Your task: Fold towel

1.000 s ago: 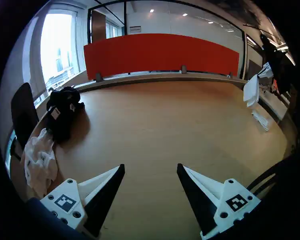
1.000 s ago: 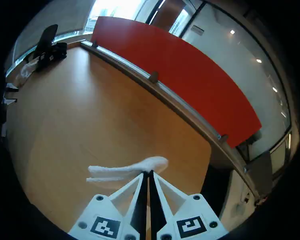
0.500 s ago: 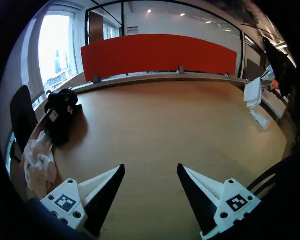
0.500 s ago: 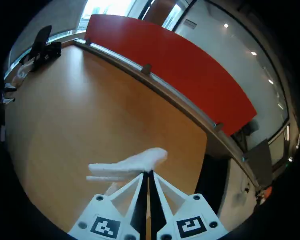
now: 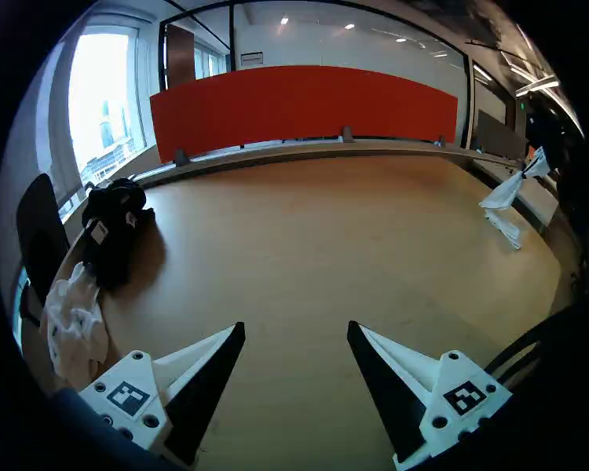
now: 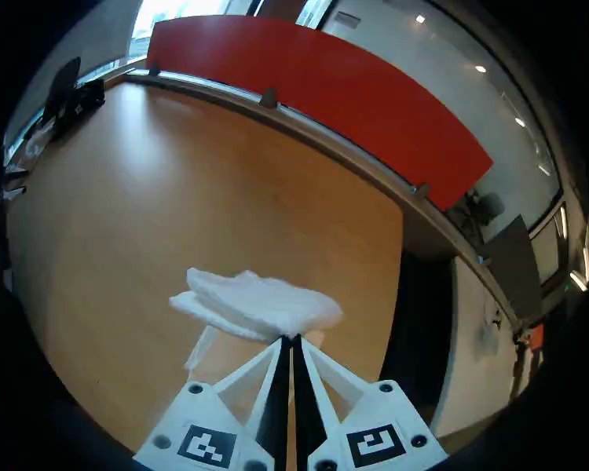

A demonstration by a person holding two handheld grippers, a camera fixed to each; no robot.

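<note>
In the left gripper view we see the left hand-held gripper (image 5: 294,353) with its two fingers spread wide apart, hovering over the wooden bench (image 5: 318,235). Far off, at the right edge of the bench, the white towel (image 5: 508,192) is lifted. One corner is pulled up high and the rest slants down toward the surface, where more white folds lie just below it. We cannot make out from this view what holds the raised corner, as it is small and dark there.

In the right gripper view the right hand-held gripper (image 6: 292,341) has its fingers pressed together, clamped on the towel (image 6: 255,306). The cloth bunches in soft layers just ahead of the fingertips, and a thin strip of it hangs down on the left side, above the bench (image 6: 177,196).

Along the far edge of the bench stands a long red divider (image 5: 302,102), which the right gripper view shows running at a slant (image 6: 318,86). At the left end of the bench, in the left gripper view, sits a black bag (image 5: 114,228) — and just beside it, nearer to us, a crumpled white cloth (image 5: 74,326). A dark chair (image 5: 39,228) stands at that same end, near a bright window (image 5: 98,110).
</note>
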